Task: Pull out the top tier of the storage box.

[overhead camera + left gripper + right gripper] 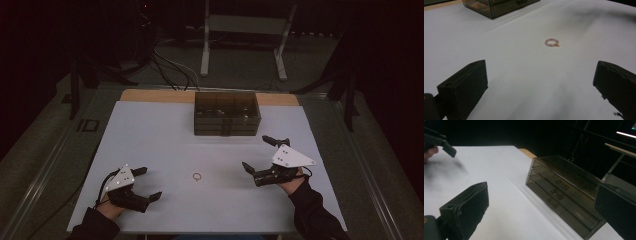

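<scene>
A small pink bead ring with a gold charm lies on the white table, between my two grippers. My left gripper rests near the front left, open, its jaws wide apart and facing the ring, which lies well ahead of the left gripper. At the right, my right gripper is open too and holds nothing. From the right gripper I look at a dark see-through drawer box with three shut drawers. The box stands at the back centre of the table.
The box's corner shows at the top of the left gripper view. One jaw of the left gripper and a hand appear at the top left of the right gripper view. Cables and a white frame's legs lie on the floor beyond the table.
</scene>
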Demonstrator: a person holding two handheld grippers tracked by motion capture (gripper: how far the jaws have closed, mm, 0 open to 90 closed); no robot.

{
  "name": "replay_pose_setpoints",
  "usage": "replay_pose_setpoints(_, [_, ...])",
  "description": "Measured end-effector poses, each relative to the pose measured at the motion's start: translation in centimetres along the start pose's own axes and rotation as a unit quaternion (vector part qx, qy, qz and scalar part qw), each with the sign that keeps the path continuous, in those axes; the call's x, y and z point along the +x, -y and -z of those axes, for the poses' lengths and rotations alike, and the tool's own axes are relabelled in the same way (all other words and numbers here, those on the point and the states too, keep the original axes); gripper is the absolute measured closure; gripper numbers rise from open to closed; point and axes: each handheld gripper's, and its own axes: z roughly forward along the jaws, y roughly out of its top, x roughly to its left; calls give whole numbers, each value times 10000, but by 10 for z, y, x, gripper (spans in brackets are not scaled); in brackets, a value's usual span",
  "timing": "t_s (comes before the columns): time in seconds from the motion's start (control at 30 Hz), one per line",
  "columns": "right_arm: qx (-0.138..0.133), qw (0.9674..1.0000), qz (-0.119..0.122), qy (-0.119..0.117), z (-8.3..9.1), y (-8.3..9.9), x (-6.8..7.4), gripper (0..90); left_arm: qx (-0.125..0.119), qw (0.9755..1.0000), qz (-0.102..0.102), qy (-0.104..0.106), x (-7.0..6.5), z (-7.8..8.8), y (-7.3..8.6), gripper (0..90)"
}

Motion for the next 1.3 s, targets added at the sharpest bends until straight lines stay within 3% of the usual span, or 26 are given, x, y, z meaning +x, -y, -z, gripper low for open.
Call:
replay_pose_setpoints(0.73, [212, 9974, 572, 383, -39, -12, -14, 3, -27, 10000, 18, 41, 0, 0, 0, 10])
replay_pose_setpoints(1.03, [463, 9934, 901, 534, -63, -8, -11, 3, 0, 10000, -25, 37, -1, -1, 0, 10])
replay_pose_setpoints(1.3, [741, 9872, 1232, 693, -83, -2, -9, 3, -14, 10000, -7, 79, 0, 0, 0, 10])
